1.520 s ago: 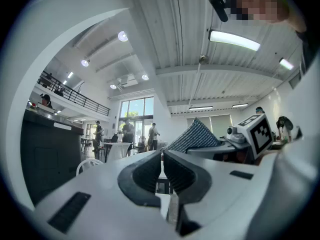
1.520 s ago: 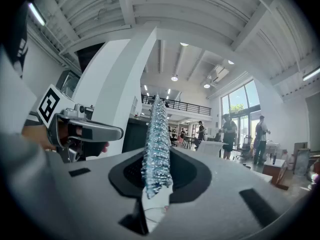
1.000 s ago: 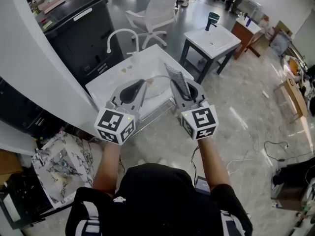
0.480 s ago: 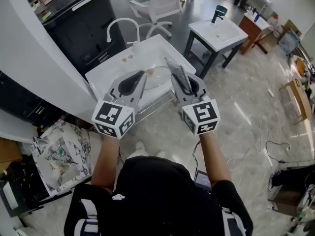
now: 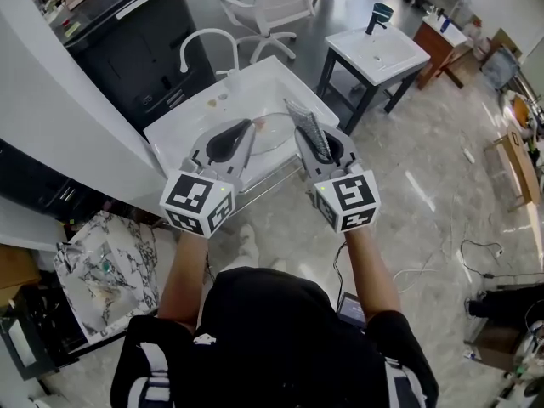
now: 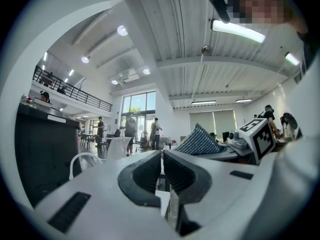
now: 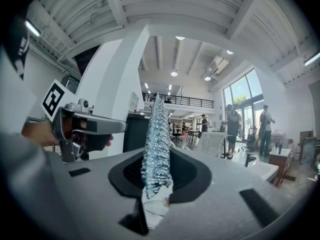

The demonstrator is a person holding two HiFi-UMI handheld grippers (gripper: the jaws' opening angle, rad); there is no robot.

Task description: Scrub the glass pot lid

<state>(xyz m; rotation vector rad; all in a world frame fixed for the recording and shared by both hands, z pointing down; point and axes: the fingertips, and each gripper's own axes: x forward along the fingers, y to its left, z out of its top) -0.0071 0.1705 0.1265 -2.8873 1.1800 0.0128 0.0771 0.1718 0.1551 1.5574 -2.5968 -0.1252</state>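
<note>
The glass pot lid (image 5: 274,133) lies in the white sink basin (image 5: 183,138), between and just beyond my two grippers. My left gripper (image 5: 246,127) hovers over the basin's near left part; its jaws are shut with nothing between them (image 6: 161,156). My right gripper (image 5: 308,136) is shut on a silvery mesh scrubbing pad (image 5: 306,126), which stands up from the jaws (image 7: 156,139). Through the gap under the pad a bit of the lid's glass (image 7: 156,207) shows below. Both grippers point level, above the sink's near edge.
A curved white faucet (image 5: 202,48) rises at the sink's far left corner. Behind it stands a dark cabinet (image 5: 127,32), with a white chair (image 5: 272,7) and a second small sink stand (image 5: 378,56) beyond. A marble-patterned basin (image 5: 102,266) lies on the floor at the left.
Both grippers have sunk a little towards the sink, side by side. Their jaws are as before, the pad still in the right one.
</note>
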